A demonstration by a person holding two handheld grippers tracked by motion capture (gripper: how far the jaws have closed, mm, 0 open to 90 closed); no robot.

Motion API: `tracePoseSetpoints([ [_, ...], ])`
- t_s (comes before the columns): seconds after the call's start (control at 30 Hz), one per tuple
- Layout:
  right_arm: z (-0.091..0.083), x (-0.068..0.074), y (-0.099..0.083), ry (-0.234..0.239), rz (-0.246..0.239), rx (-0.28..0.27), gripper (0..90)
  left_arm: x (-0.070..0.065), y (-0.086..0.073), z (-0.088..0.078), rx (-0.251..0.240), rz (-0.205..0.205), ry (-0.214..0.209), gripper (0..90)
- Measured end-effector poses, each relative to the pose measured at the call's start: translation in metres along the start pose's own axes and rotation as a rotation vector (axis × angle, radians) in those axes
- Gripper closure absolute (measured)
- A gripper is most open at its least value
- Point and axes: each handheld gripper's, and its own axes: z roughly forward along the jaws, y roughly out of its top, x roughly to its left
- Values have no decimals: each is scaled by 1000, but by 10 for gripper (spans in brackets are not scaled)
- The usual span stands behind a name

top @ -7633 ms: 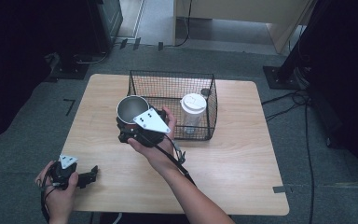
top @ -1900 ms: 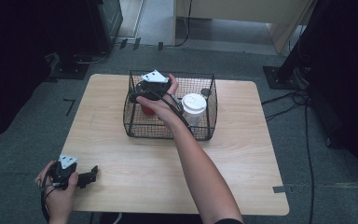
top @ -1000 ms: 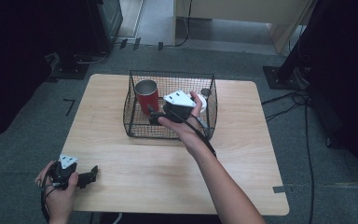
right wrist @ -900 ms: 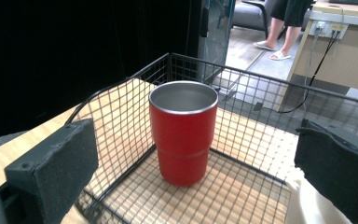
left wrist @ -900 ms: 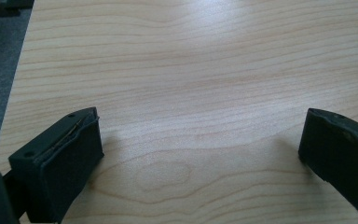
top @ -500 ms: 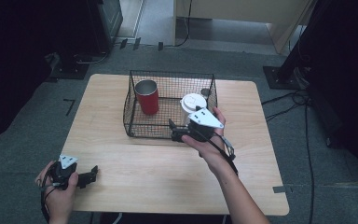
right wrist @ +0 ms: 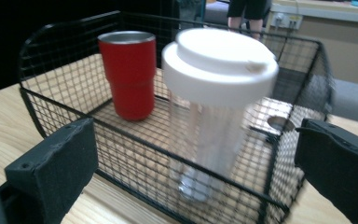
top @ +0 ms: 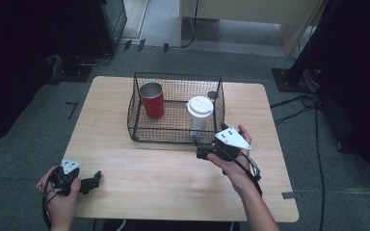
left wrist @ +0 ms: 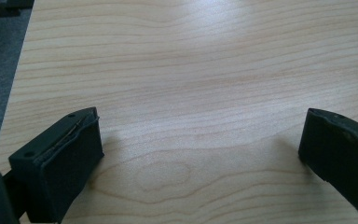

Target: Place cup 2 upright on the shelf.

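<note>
A black wire basket stands at the table's far middle. Inside it a red metal tumbler stands upright at the left, and a clear cup with a white lid stands upright at the right. My right gripper is open and empty, held just outside the basket's near right side and facing the clear cup. My left gripper is open and empty, low over bare wood near the table's front left corner.
The wooden table has bare wood in front of the basket. Dark equipment stands and cables lie on the grey floor around it. A small round thing lies on the basket's floor behind the clear cup.
My right gripper carried the red tumbler into the basket, let go of it at the left, then drew back out toward the near right, open and empty. The left gripper has not moved.
</note>
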Motion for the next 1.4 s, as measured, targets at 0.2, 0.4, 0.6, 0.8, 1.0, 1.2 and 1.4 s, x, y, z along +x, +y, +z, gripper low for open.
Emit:
tracePoseSetpoints([
  [0.2,-12,-14,-12,-38,-2,7,0,0,0,0,0,1,0,1],
  [0.4,-23,-28,-26,-80,-11,21,0,0,0,0,0,0,1,1],
  [0.6,-34,-44,-40,-117,9,39,0,0,0,0,0,1,0,1],
  [0.8,-44,-57,-51,-152,36,46,0,0,0,0,1,1,1,1],
  [1.0,-54,-70,-65,-179,63,63,0,0,0,0,1,2,1,1],
  [1.2,-62,-83,-80,-211,85,91,0,0,0,0,1,1,1,1],
  [1.4,-70,-97,-97,-240,111,133,0,0,0,0,1,1,1,1],
])
